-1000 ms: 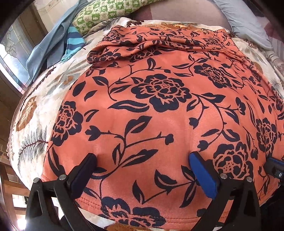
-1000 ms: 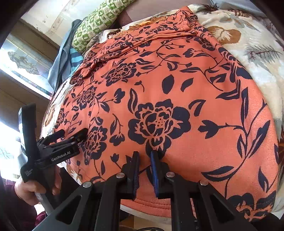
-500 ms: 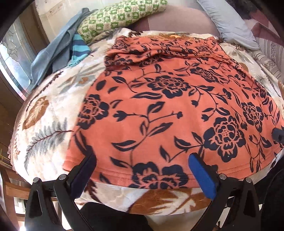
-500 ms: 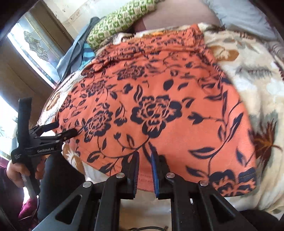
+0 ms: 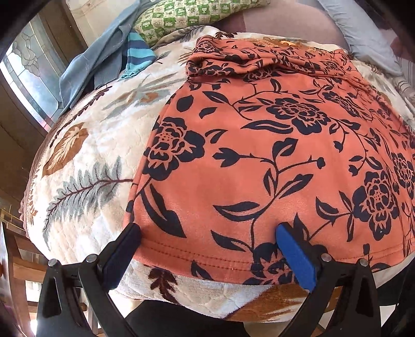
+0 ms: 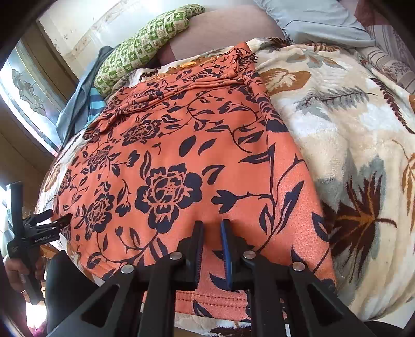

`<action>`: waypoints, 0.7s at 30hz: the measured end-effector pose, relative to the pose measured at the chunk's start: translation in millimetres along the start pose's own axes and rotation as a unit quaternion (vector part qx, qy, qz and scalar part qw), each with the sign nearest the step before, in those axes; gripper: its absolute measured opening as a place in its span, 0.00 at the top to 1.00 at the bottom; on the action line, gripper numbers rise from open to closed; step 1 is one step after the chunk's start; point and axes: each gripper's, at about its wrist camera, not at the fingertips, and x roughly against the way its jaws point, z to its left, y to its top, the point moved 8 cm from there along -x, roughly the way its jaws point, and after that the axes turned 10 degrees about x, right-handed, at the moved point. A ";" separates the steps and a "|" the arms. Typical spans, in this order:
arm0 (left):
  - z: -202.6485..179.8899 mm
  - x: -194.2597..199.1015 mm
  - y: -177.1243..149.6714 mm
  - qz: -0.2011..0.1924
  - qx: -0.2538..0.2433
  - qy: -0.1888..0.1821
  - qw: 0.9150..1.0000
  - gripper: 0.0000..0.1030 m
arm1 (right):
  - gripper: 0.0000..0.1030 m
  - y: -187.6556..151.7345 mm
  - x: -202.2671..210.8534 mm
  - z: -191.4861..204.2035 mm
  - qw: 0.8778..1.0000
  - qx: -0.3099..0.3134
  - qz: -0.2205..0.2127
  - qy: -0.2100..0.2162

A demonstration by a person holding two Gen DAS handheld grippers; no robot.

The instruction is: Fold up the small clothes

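Observation:
An orange garment with dark flower print (image 5: 259,160) lies spread flat on a floral blanket (image 5: 98,145); it also shows in the right wrist view (image 6: 181,168). Its far end is bunched in folds. My left gripper (image 5: 207,233) is open, its fingers wide apart over the garment's near-left hem. It also shows at the left edge of the right wrist view (image 6: 55,217). My right gripper (image 6: 211,228) has its jaws nearly closed with a narrow gap, resting on the garment's near hem; I cannot tell whether cloth is pinched between them.
A green patterned pillow (image 5: 192,15), a blue cloth with a striped piece (image 5: 116,57) and a grey pillow (image 6: 319,18) lie at the far side. The blanket's near edge (image 5: 207,293) drops off below the hem. A window (image 6: 28,88) is at left.
Both grippers drew back from the garment and then came forward again to its near hem. The left gripper stays open and the right stays nearly closed.

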 end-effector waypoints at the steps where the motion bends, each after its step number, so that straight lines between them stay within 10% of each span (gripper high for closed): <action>1: 1.2 0.4 -1.2 0.000 0.003 0.000 1.000 0.00 | 0.84 -1.2 -1.5 -0.6 1.000 -0.005 0.001 0.006; 21: 22.3 35.0 -8.7 -0.064 -0.009 0.035 0.997 0.00 | 0.82 -6.8 26.5 35.5 0.997 0.069 -0.037 -0.001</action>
